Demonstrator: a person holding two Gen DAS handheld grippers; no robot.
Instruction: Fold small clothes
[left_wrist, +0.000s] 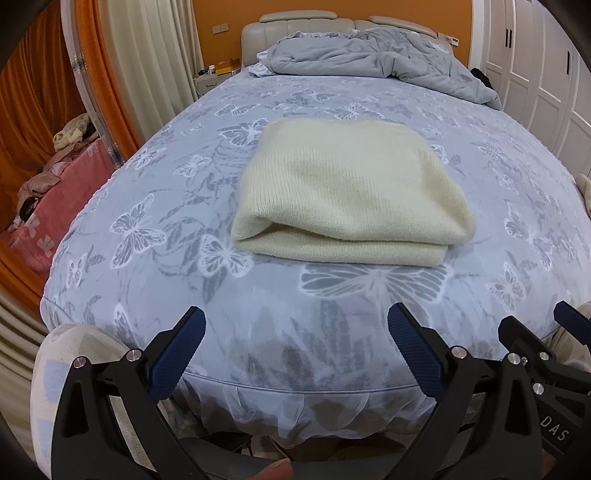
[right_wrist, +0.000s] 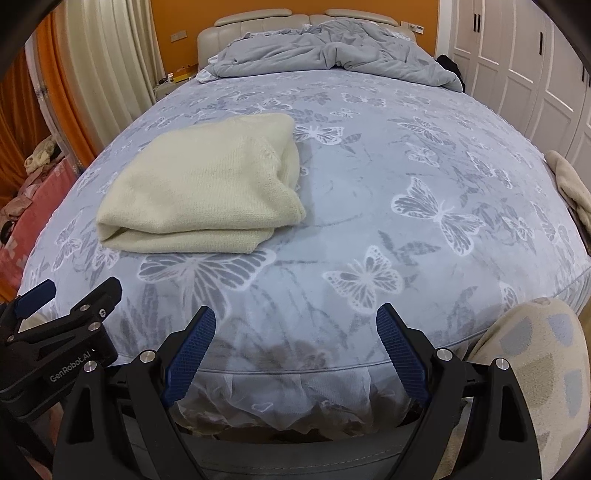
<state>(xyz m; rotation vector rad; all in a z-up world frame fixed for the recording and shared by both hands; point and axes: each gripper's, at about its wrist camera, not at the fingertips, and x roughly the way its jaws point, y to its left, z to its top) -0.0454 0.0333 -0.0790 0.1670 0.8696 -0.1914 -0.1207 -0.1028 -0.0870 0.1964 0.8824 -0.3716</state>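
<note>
A cream knitted garment lies folded into a thick rectangle on the blue butterfly-print bed. It also shows in the right wrist view, left of centre. My left gripper is open and empty, held back over the bed's near edge, well short of the garment. My right gripper is open and empty too, at the same near edge, to the right of the garment. Each gripper shows at the other view's side: the right gripper and the left gripper.
A crumpled grey duvet lies at the head of the bed by the headboard. A second cream cloth hangs at the bed's right edge. White wardrobe doors stand right; curtains and a pink-covered pile stand left.
</note>
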